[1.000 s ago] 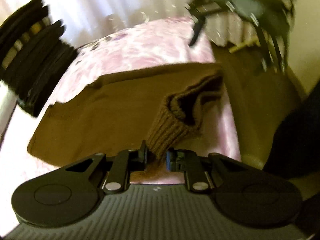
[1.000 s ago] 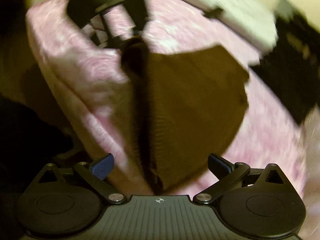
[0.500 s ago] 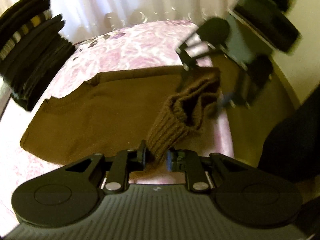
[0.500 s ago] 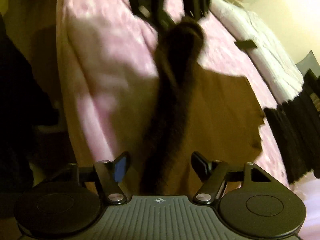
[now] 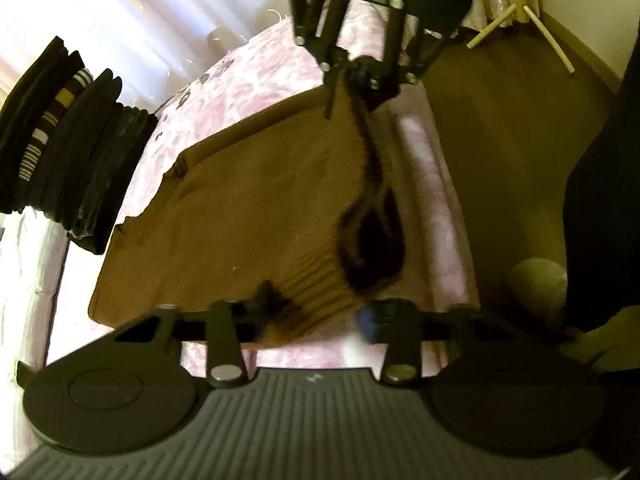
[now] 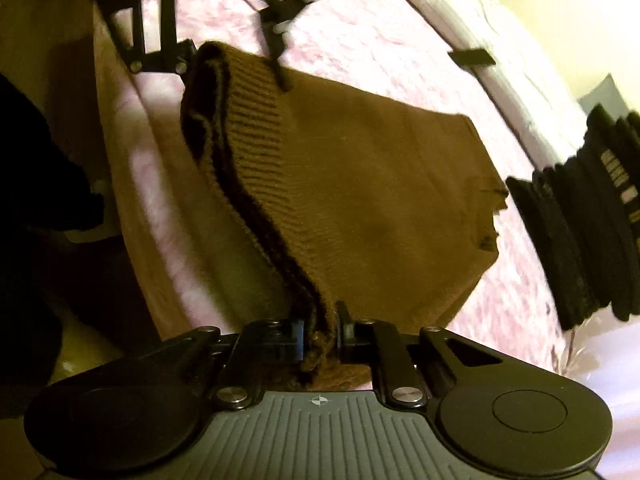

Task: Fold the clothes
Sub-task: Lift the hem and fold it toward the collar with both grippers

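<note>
A brown knitted sweater lies flat on the pink flowered bedspread. Its ribbed hem is lifted and stretched between both grippers. My left gripper has one end of the hem between its pads, its jaws closing on the knit; the picture is blurred there. In the right wrist view the hem runs down into my right gripper, whose jaws are closing and press on the bunched knit. Each gripper shows in the other's view, the right gripper and the left gripper at the far end of the hem.
A stack of dark folded clothes stands past the sweater's far side, also the dark stack. White bedding lies beyond. The bed's edge drops to a brown floor, where a person's dark clothing stands close.
The right gripper went from wide open beside the hem to shut on it. The left gripper moved along the bed, and the hem now hangs stretched between both grippers.
</note>
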A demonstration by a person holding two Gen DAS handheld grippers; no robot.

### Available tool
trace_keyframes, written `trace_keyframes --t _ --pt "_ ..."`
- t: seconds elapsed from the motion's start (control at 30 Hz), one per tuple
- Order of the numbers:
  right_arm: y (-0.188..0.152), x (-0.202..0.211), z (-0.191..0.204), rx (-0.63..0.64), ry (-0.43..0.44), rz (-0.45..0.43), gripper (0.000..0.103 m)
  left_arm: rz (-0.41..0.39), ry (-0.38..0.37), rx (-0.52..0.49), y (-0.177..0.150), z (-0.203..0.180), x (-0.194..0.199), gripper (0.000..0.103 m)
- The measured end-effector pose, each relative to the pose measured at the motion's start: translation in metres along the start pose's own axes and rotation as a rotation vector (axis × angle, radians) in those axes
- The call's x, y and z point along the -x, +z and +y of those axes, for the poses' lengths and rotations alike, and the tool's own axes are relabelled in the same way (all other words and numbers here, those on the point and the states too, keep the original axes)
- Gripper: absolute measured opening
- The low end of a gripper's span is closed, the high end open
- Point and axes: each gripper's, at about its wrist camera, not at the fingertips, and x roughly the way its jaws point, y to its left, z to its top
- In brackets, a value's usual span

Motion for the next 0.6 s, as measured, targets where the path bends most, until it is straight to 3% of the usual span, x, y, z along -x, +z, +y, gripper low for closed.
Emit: trace_keyframes --t 0.2,0.43,0.6 --pt "0.012 0.046 -0.018 -0.011 0.033 -0.013 0.011 0.002 -0.102 0.144 0.009 0.030 0.030 0.013" --pt "0.020 0.120 -0.028 -0.008 0.183 0.023 0.011 -0.035 -0.292 0.351 0.030 0.041 0.097 0.013" --pt "0.039 0.160 -0.061 -0.017 0.200 0.024 0.011 -0.088 -0.316 0.546 0.030 0.081 0.116 0.014"
